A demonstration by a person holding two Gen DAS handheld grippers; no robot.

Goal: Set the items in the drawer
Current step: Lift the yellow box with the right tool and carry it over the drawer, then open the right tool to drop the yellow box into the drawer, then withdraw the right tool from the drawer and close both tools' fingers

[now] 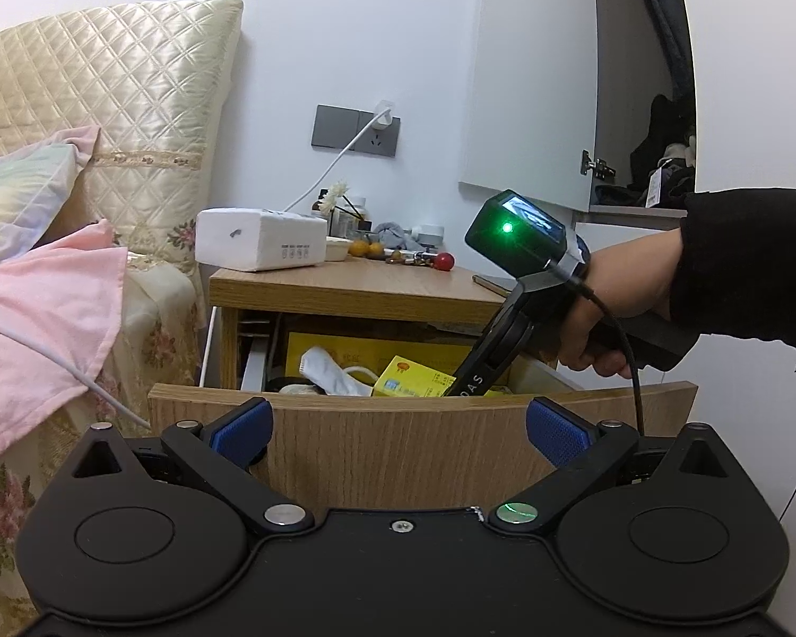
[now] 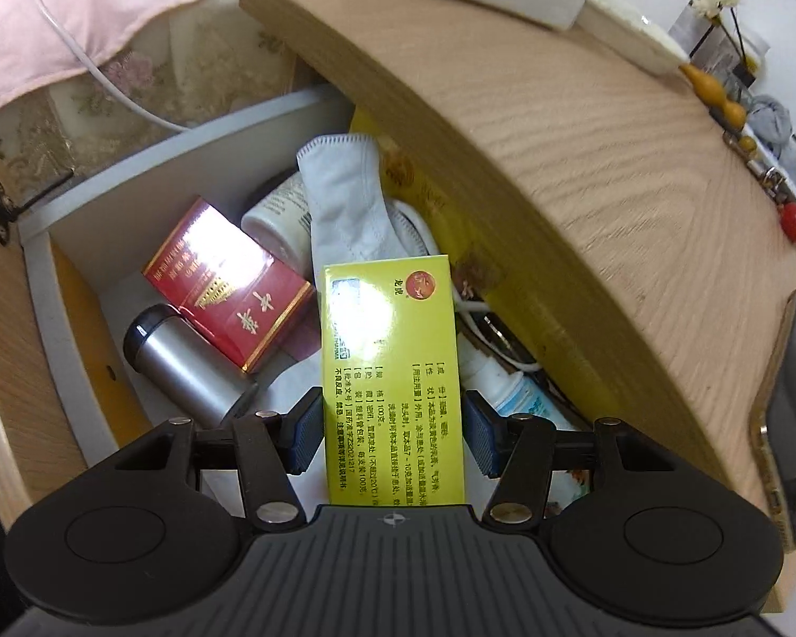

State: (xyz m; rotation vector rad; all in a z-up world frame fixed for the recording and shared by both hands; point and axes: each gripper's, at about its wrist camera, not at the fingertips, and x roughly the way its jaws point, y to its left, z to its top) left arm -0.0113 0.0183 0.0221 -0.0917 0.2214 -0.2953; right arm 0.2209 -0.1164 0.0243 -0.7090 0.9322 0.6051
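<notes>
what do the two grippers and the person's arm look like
Both are black plastic with blue textured finger pads and silver pivot screws. The right gripper carries a dark green module with a lit green LED, a black cable and white lettering. The right hand is bare, its sleeve black.

Right tool (image 2: pixel 392 432), blue pads (image 2: pixel 306 438) bracketing yellow box (image 2: pixel 390 371); below in open drawer (image 2: pixel 148 201): red carton (image 2: pixel 228 292), silver flask (image 2: pixel 180 366), white mask (image 2: pixel 345 196).

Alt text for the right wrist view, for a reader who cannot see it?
The right tongs hold a yellow box over the open drawer, above a red carton, a silver cylinder and a white mask. The nightstand top overhangs on the right.
</notes>
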